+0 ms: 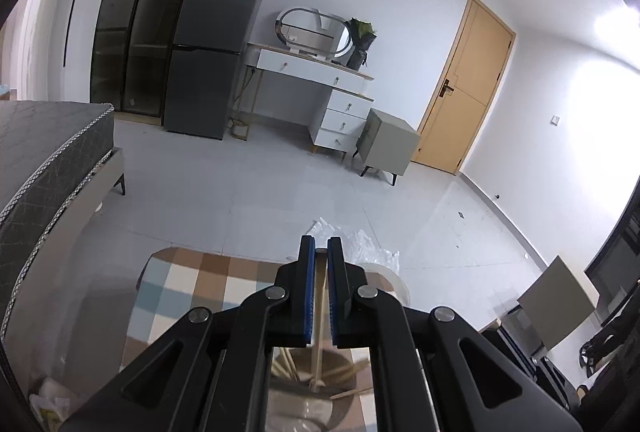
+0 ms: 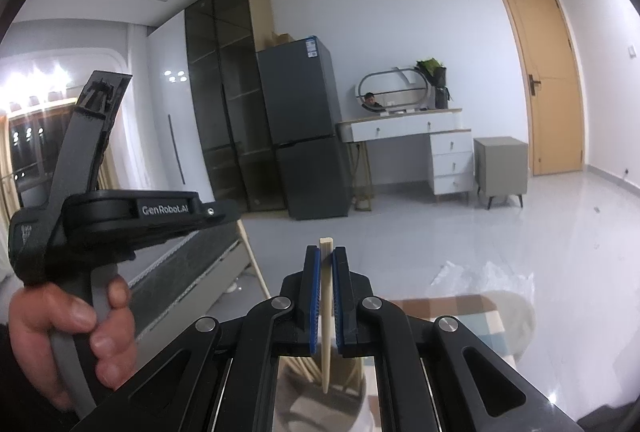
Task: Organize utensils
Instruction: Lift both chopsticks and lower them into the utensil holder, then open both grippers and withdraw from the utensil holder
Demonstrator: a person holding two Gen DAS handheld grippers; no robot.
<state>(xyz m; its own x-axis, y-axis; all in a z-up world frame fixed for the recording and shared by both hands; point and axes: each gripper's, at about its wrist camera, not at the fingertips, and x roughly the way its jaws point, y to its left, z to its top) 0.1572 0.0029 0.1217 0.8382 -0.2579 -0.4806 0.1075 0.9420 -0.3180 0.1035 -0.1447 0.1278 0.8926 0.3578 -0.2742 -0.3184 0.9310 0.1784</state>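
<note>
Left gripper [image 1: 321, 252] clamped on a wooden chopstick [image 1: 319, 316] (more sticks below), above checked rug [image 1: 200, 284]; fridge [image 1: 216, 39] far left.

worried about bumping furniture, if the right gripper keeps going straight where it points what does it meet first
Nothing near: past the right gripper, shut on a chopstick, lies open floor; the fridge seems first, depth unclear.

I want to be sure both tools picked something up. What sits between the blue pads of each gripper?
A pale wooden chopstick in each: one in the left gripper, left wrist view; another in the right gripper, right wrist view.
</note>
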